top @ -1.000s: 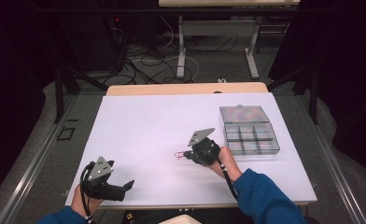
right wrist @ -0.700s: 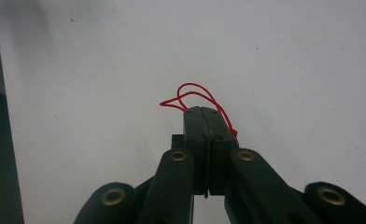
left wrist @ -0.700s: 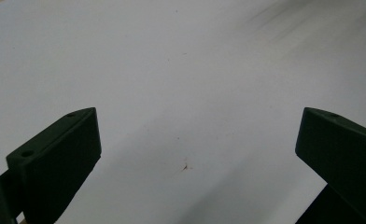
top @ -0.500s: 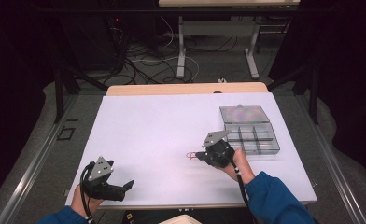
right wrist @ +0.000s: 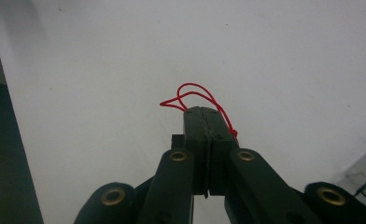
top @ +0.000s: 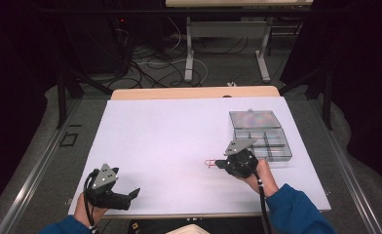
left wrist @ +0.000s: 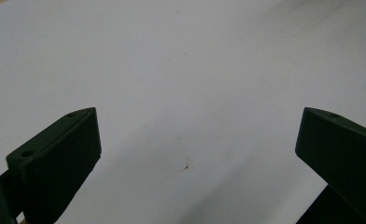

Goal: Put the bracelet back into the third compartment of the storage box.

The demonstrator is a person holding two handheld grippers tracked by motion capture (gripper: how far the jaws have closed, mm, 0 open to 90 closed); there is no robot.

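Left gripper [top: 130, 195] sits near the table's [top: 169, 126] front edge, jaws spread wide, holding nothing. Right gripper [top: 220, 163] is clamped tight on a thin red wire loop [right wrist: 195, 96]. Behind it, a clear compartment box [top: 262, 134], lid open; contents too small to tell.

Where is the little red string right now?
In the high view, the red string is pinched in the right gripper, just left of the clear box.
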